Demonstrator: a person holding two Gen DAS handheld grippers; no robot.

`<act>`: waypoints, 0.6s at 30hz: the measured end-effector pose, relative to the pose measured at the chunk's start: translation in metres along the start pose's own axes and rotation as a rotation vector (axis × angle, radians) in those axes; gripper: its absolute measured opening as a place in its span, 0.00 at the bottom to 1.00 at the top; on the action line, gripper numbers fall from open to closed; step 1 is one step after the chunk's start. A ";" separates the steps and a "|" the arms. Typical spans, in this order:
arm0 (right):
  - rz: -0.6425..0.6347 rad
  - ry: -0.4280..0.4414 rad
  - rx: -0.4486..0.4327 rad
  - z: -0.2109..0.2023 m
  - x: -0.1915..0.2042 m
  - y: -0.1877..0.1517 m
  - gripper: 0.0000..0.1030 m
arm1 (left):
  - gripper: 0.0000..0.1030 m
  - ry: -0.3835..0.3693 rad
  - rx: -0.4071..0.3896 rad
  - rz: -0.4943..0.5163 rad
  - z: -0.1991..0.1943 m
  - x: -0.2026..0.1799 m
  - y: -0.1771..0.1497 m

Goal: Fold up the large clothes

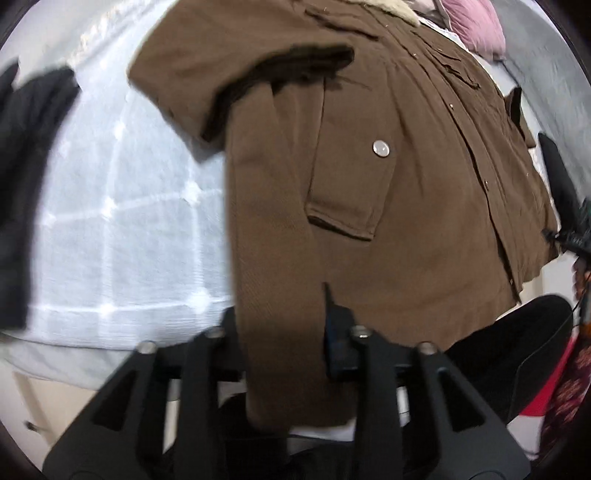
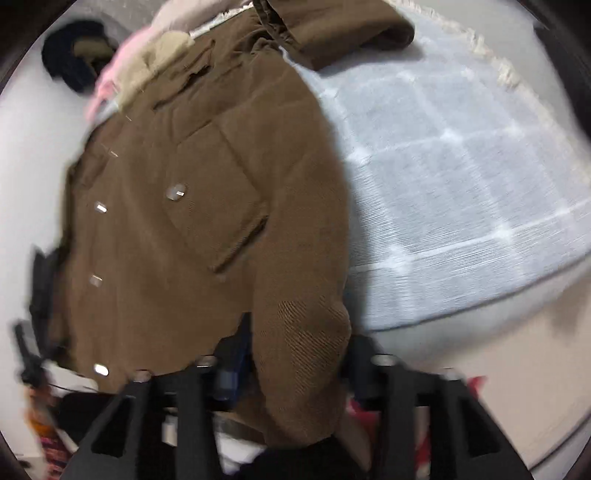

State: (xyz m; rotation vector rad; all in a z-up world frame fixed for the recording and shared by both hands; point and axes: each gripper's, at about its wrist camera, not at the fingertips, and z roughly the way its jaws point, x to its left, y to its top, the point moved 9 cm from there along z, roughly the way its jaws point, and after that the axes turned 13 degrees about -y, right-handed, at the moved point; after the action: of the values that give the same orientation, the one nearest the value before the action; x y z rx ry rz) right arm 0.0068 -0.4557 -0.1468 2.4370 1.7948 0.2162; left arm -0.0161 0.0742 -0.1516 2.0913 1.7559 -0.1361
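A large brown jacket [image 1: 388,192] with metal snaps, flap pockets and a cream collar lies on a pale blue checked bed cover [image 1: 122,229]. Its left sleeve is folded across the chest near the top. My left gripper [image 1: 284,332] is shut on the jacket's bottom hem at its left side. In the right wrist view the jacket [image 2: 192,221] fills the left half, and my right gripper [image 2: 295,354] is shut on the hem at the jacket's right side. The cloth hides the fingertips in both views.
A dark garment [image 1: 26,177] lies at the left of the bed. A pink cloth [image 1: 472,22] lies beyond the collar. A black round thing [image 2: 74,55] sits at the far left. The bed's edge and floor [image 2: 517,369] are near me.
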 end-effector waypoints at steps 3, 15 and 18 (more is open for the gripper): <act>-0.024 -0.150 -0.043 -0.022 -0.013 0.010 0.60 | 0.67 0.075 -0.085 0.052 -0.026 0.001 0.019; 0.023 0.053 -0.319 -0.094 0.108 0.113 0.67 | 0.81 0.171 -0.244 0.211 0.002 -0.024 0.115; 0.011 0.141 -0.355 -0.080 0.164 0.135 0.68 | 0.81 0.277 -0.266 0.237 0.019 -0.018 0.133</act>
State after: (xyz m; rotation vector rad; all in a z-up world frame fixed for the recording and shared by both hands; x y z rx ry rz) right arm 0.1679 -0.3391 -0.0369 2.2276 1.6261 0.6613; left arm 0.1115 0.0341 -0.1312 2.1733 1.5508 0.4497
